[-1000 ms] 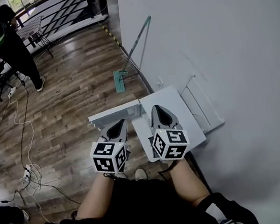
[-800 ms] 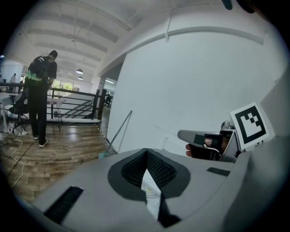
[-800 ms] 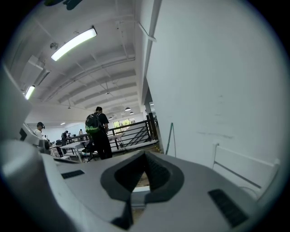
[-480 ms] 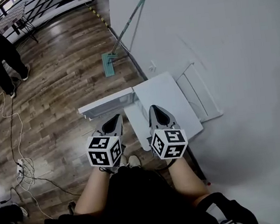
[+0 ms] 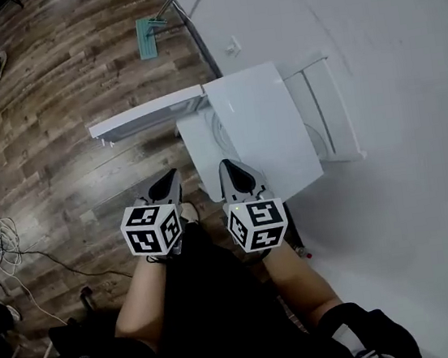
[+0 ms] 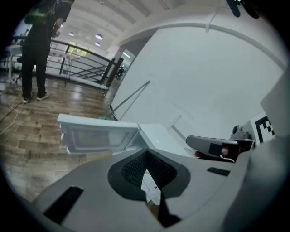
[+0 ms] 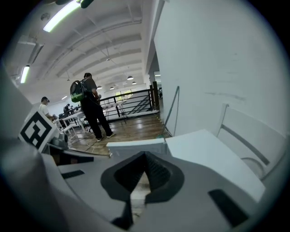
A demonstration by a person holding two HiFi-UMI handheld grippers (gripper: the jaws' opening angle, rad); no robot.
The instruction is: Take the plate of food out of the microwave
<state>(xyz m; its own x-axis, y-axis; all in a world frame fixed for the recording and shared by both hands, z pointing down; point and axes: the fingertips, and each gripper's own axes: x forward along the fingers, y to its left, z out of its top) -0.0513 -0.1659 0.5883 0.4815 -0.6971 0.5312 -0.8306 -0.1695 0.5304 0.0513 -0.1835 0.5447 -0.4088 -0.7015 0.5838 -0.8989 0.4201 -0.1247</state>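
A white microwave stands against the wall with its door swung open to the left. From above, its inside is hidden, and no plate of food shows in any view. My left gripper is shut and empty, over the wooden floor just in front of the door. Beside it, my right gripper is shut with nothing in it, at the microwave's near front corner. The left gripper view shows the open door ahead of the closed jaws. The right gripper view shows the door and the microwave top.
A mop leans on the white wall beyond the microwave. A white rack stands behind the microwave. Cables and a power strip lie on the floor at left. A person with a backpack stands farther off by a railing.
The head view has tipped down and moved forward, so the microwave sits closer and the bystander has slid out at top left. Both grippers stay shut, side by side.
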